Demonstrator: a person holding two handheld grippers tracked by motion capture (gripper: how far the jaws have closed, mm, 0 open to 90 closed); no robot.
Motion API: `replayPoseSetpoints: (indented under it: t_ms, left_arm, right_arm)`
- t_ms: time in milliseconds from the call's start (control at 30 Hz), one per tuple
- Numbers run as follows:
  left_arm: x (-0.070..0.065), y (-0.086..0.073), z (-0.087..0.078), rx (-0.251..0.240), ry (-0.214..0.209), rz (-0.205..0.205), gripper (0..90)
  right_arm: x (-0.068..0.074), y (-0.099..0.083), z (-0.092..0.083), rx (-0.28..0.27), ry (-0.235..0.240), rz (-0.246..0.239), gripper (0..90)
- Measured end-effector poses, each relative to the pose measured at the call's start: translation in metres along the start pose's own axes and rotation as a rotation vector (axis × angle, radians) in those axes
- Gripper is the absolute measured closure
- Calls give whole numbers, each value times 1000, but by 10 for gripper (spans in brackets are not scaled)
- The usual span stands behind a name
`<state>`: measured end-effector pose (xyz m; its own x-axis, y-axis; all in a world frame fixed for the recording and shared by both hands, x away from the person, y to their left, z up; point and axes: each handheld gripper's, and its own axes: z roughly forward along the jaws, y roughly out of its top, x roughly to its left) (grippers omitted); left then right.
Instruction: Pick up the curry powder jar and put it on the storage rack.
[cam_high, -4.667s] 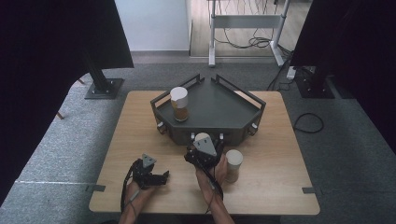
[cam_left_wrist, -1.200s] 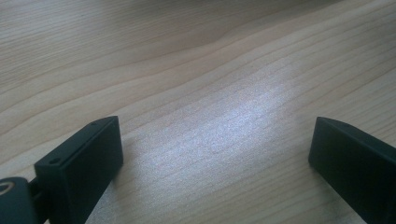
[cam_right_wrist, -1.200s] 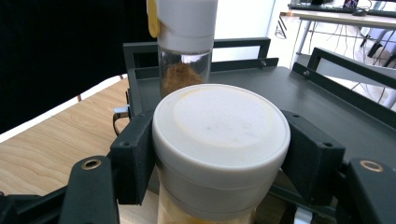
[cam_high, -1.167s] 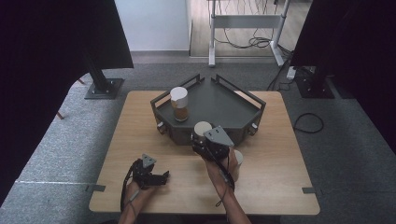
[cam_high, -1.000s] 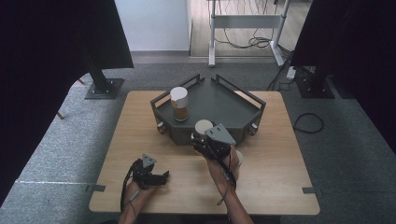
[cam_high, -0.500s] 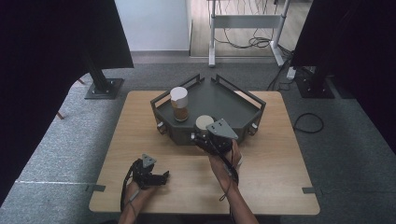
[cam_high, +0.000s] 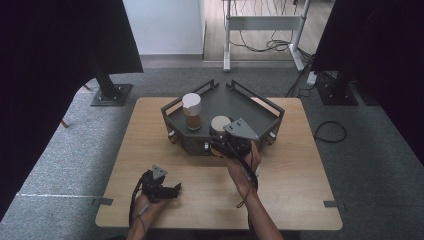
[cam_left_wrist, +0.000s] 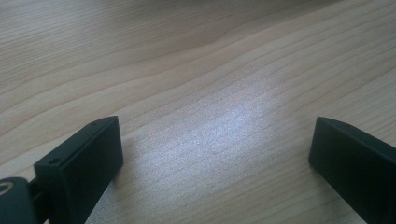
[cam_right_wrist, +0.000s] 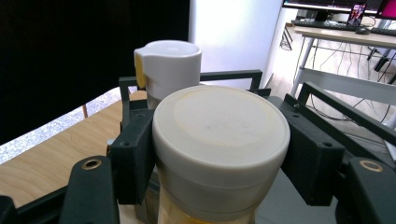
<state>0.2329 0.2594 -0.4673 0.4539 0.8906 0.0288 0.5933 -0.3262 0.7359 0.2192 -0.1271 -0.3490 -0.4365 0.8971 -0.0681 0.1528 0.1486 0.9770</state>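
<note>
Wooden table (cam_high: 150, 145) on grey carpet (cam_high: 65, 150); black stand base (cam_high: 111, 94) beyond; coiled cable (cam_high: 330, 131) right of table.

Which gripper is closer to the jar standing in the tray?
Right. The right gripper is at the tray's front edge, near the jar. The left gripper rests farther back on the table.

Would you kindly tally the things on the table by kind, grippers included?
Jars with pale lids: 2, one standing in the tray, one held in the right gripper
Dark tray: 1
Handheld grippers: 2, left gripper resting on the table, right gripper
Total: 5
</note>
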Motion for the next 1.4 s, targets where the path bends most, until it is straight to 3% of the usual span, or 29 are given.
replayPoseSetpoints:
  t_ms: [867,1400]
  left_arm:
    - [1,0,0,0,-3,4,24]
    - [1,0,0,0,-7,8,24]
  right_arm:
    - [-29,20,29,-16,-10,-6,331]
    - [-33,27,56,-10,-10,-39,331]
